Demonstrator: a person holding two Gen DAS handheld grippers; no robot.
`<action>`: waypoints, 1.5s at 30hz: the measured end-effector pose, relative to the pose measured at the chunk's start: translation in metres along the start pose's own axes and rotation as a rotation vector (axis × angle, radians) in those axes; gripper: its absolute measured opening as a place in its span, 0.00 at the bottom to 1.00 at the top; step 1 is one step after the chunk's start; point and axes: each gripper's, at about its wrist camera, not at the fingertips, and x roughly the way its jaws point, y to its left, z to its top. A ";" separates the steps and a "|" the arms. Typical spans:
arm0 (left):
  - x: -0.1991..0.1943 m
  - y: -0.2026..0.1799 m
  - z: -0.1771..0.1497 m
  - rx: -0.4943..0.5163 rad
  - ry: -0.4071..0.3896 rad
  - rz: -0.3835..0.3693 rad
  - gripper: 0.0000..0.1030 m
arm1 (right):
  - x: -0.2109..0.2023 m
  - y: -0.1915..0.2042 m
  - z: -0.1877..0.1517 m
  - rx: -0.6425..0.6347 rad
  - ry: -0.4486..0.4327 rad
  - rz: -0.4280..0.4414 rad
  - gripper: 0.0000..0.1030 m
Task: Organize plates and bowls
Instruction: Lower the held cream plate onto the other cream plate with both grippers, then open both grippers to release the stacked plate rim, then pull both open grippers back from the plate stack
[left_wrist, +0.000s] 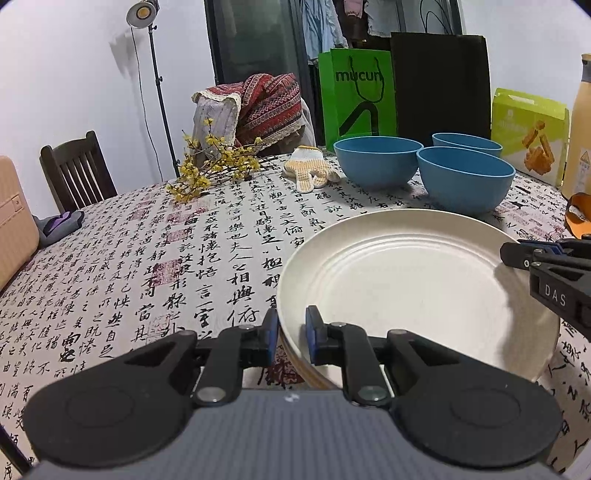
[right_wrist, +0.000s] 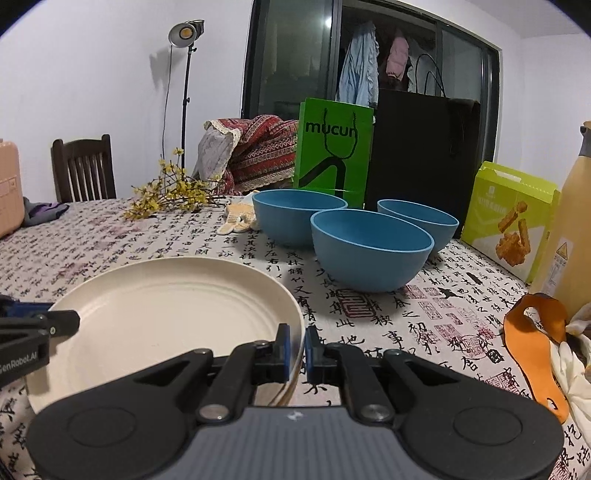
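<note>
The left tongs (left_wrist: 291, 332) pinch the cream plate stack (left_wrist: 406, 280) at its nine o'clock rim, and the right tongs (right_wrist: 296, 350) pinch the same stack at its three o'clock rim. The stack sits low over the calligraphy-printed tabletop (left_wrist: 147, 277). Three blue bowls (right_wrist: 369, 251) stand clustered at twelve o'clock beyond it, apart from the plates.

White walls, floor lamp (right_wrist: 186, 33), dark wooden chair (right_wrist: 83, 168).
</note>
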 end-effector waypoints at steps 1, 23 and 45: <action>0.000 -0.001 -0.001 0.005 -0.004 0.004 0.15 | 0.001 0.000 -0.001 0.000 0.000 0.000 0.08; -0.008 0.019 0.002 -0.051 -0.100 -0.040 0.94 | -0.002 -0.027 -0.002 0.168 -0.054 0.109 0.50; 0.002 0.069 -0.012 -0.238 -0.137 -0.100 1.00 | 0.000 -0.045 -0.027 0.297 -0.184 0.184 1.00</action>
